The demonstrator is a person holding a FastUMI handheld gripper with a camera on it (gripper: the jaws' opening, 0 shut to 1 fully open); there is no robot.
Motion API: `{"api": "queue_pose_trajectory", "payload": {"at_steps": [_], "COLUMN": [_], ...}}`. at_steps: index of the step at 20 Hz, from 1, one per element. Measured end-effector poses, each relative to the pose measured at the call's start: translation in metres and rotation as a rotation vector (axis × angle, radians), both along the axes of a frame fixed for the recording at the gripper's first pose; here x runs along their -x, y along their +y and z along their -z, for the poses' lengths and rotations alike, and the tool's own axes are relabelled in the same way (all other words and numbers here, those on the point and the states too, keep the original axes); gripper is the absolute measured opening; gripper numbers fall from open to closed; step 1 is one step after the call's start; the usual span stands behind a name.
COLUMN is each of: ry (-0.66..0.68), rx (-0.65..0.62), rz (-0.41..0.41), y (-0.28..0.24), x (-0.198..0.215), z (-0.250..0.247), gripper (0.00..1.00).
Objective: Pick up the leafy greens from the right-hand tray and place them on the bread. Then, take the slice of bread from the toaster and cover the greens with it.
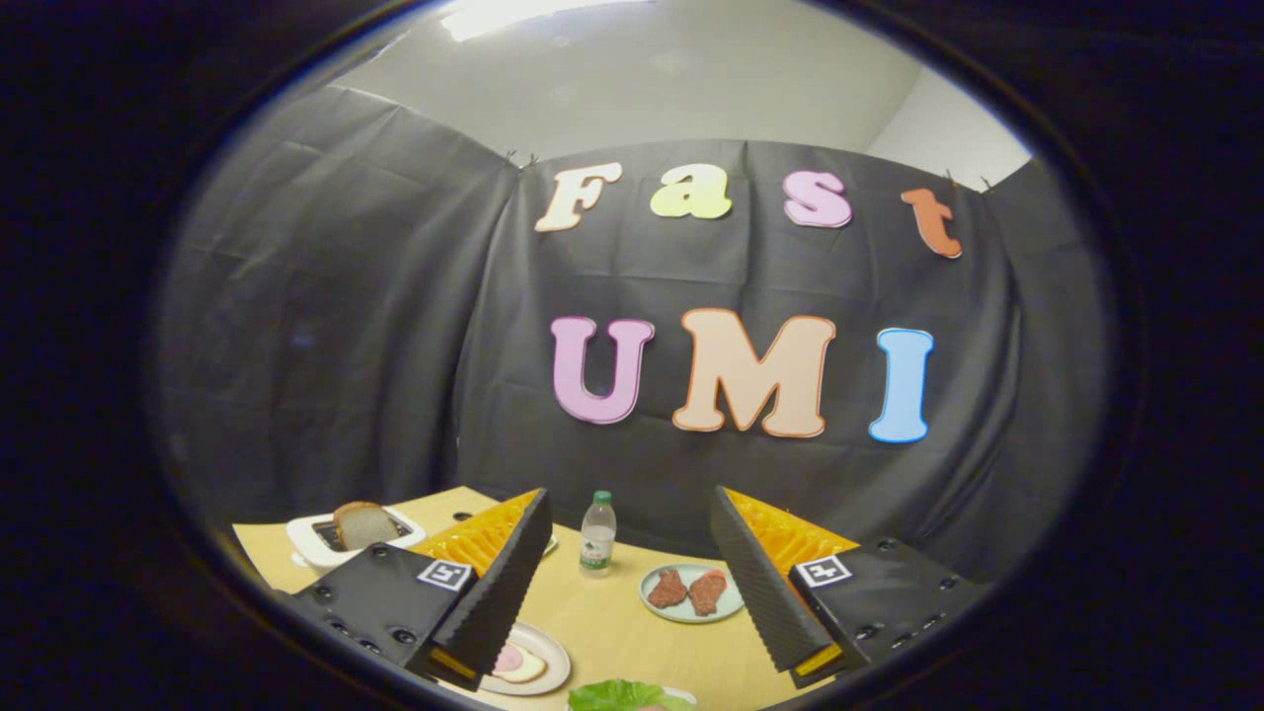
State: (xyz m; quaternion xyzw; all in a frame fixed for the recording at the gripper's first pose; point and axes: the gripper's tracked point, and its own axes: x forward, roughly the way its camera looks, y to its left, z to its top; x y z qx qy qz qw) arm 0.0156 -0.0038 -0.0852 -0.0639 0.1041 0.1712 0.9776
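Green leaves lie on a plate low between the gripper's fingers, close beneath them and nearer than anything else. Fingers stand wide apart, holding nothing. Bread waits in the toaster, beyond the left finger.

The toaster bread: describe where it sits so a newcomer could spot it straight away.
Start at the wooden table in front of the black cloth wall. At its far corner, beyond the open claw and off to one side, stands a white toaster. The bread slice pokes upright out of its slot, the only brown, standing food; the rest lies flat on plates.
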Motion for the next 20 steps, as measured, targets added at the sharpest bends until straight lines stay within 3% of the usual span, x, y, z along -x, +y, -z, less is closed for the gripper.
{"api": "queue_pose_trajectory", "payload": {"at_steps": [6,20], "ry": [0.096,0.352], "rx": [0.126,0.277], "rz": [-0.143,-0.351], "y": [-0.012,-0.046], "x": [0.012,0.023], "z": [0.052,0.164], "gripper": [1.0,1.0]}}
